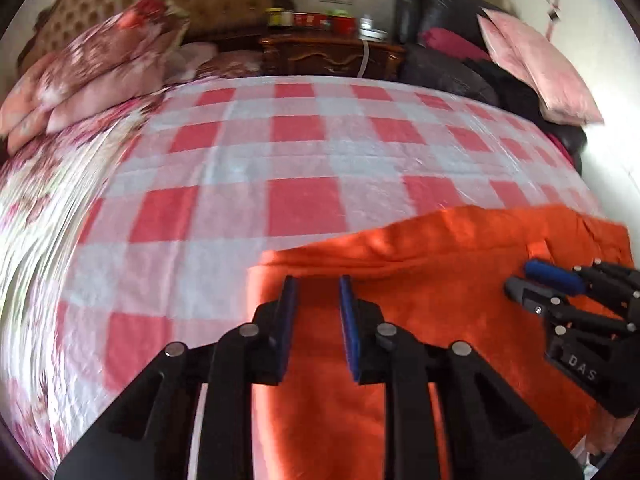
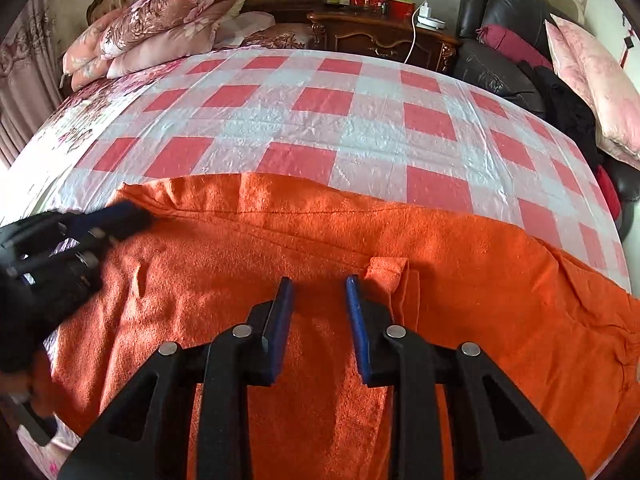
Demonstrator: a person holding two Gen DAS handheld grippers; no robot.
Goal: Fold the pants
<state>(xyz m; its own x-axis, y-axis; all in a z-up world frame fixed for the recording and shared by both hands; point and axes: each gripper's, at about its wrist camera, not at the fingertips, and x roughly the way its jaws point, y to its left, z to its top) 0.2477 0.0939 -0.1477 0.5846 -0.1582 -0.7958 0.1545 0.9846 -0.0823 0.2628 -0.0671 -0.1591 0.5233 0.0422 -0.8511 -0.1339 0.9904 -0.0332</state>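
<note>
Checked bed cover (image 2: 360,120) stretches wide; your orange pants (image 2: 280,248) lie flat along its near edge. Your left gripper (image 1: 318,284) hovers over them, fingers spread, holding nothing; your right gripper (image 2: 319,284) likewise.

The pants (image 2: 320,240) are spread on the near part of the bed (image 2: 320,120). A stack of quilts (image 2: 160,24) is piled at the far left, a nightstand (image 2: 380,36) is set behind the bed, and a sofa (image 2: 500,40) is placed far right.
</note>
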